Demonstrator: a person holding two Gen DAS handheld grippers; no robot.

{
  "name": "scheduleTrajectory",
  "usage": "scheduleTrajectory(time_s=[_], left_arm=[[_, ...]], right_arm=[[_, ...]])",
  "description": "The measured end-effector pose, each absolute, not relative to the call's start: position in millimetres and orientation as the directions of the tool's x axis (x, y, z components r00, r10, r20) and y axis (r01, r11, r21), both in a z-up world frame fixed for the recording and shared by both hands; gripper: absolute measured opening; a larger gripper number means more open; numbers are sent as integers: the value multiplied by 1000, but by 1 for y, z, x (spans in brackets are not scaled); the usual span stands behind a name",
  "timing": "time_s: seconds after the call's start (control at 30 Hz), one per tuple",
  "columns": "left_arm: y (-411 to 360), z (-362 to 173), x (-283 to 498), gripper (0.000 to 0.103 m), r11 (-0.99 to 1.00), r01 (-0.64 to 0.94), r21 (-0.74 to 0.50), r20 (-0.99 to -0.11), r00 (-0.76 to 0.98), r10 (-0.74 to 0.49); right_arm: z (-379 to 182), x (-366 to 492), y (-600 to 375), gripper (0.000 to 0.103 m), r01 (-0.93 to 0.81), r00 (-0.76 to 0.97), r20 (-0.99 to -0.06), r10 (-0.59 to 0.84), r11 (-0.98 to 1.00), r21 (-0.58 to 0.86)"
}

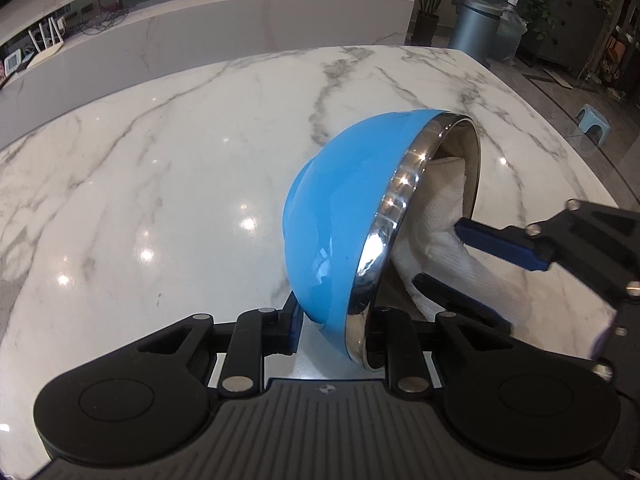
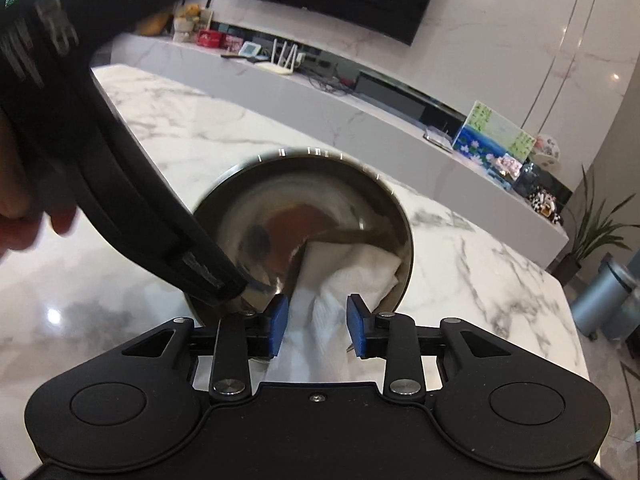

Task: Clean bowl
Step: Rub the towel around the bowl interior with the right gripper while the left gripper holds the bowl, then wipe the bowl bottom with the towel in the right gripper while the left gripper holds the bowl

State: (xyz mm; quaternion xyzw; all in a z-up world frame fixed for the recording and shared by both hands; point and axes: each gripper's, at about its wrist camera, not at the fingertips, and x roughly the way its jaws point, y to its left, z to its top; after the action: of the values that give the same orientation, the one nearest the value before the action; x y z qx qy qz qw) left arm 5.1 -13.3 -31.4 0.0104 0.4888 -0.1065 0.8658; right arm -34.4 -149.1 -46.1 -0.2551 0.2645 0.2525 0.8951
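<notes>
Bowl (image 1: 340,216) is tipped on edge over the marble table (image 1: 160,160), blue shell facing away from your right gripper, steel mouth toward it. Your left gripper (image 1: 336,320) is clamped on the bowl's near rim: one finger on the blue outside, the other inside the steel lip.

Your right gripper (image 2: 317,326) is pinching a white paper towel (image 2: 352,276). The pads stand fairly wide apart, but the wad fills the gap between them. Towel runs forward off the fingertips into the bowl and lies against the lower right of the inner wall.

Handling, my read:
- Bowl looks light and rigid, steel liner in a glossy shell. Both faces are slick, so a rim pinch can pivot or slip under wiping load. Keep the push in line with the left fingers, not across them.
- Rolled rim is the only real purchase; you're already on it.
- Towel is soft, bunches and tears easily. It transmits little force past the pads, so keep the wad short.

In the way: the left gripper's body crosses the bowl mouth just left of your right fingertips, close enough to clash on a sweep that way. A reddish patch shows deep in the bowl ahead of the towel; reflection or residue, can't tell. Table near the fingers is bare; the rest is well behind.
</notes>
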Motion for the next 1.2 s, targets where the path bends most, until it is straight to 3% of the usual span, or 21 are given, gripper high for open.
scheduleTrajectory(time_s=[0.17, 0.37, 0.57, 0.7, 0.9, 1.03, 1.2], left_arm=[[-12, -32, 6, 20, 977, 191, -99, -848, 497, -183], [-13, -35, 7, 21, 976, 183, -114, -845, 499, -192], [-12, -39, 8, 29, 977, 162, -138, -840, 503, -202], [-11, -41, 7, 42, 983, 125, -137, -835, 519, -183], [-5, -44, 3, 47, 978, 61, -201, -832, 517, -203], [3, -45, 3, 43, 968, 43, -247, -826, 514, -233], [5, -46, 8, 21, 963, 64, -263, -826, 500, -259]], right_arm=[[-52, -24, -149, 28, -590, 704, -634, 320, 761, -271], [-56, -15, -150, 17, -590, 682, -659, 316, 770, -242], [-55, -7, -153, 14, -583, 659, -682, 317, 788, -197], [-54, -4, -156, 14, -572, 638, -698, 325, 806, -148], [-51, 5, -167, 14, -543, 572, -722, 388, 839, 21], [-49, 9, -172, 14, -527, 533, -726, 434, 842, 117], [-48, 11, -175, 13, -517, 503, -726, 468, 837, 182]])
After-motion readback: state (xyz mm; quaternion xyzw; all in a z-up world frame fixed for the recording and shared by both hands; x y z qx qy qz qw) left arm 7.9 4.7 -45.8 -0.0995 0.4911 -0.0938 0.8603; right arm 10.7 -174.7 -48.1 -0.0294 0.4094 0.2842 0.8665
